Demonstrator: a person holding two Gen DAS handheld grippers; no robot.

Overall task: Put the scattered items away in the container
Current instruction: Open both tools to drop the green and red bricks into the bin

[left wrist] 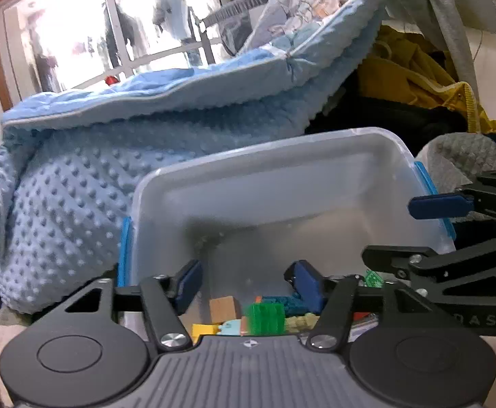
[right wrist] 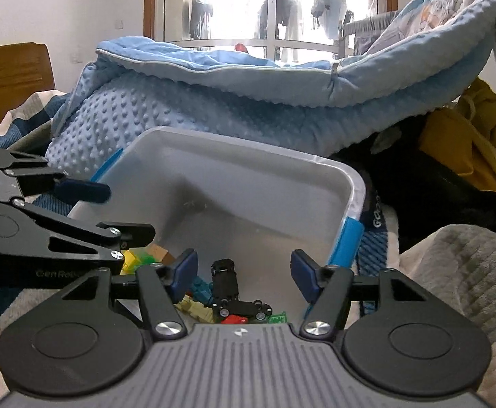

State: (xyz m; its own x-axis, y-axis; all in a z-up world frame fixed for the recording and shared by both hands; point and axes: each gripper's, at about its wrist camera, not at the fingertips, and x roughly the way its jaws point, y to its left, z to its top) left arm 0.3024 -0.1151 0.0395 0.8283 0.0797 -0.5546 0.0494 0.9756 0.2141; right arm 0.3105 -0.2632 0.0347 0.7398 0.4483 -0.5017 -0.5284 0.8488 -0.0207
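Both grippers, left (left wrist: 244, 285) and right (right wrist: 243, 272), gape empty over bin (right wrist: 248, 156); black toy car (right wrist: 226, 280) lengthwise near-far; far half bare.

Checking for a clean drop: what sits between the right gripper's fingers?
Nothing is held between them; the right gripper hangs open over the bin, with black toy cars below, seen in the right wrist view.

White-painted walls surround a large window (right wrist: 275, 6) with a brown wooden frame; strong daylight enters through it, and clothes (right wrist: 326, 3) hang on a line outside the glass. A light blue dotted blanket (right wrist: 214, 108) is heaped across the middle ground beneath the window, with a brown wooden headboard (right wrist: 10, 74) at far left against the wall. To the right lie yellow fabric (right wrist: 469, 142) and dark garments (right wrist: 428, 187), over grey textured bedding (right wrist: 469, 272).
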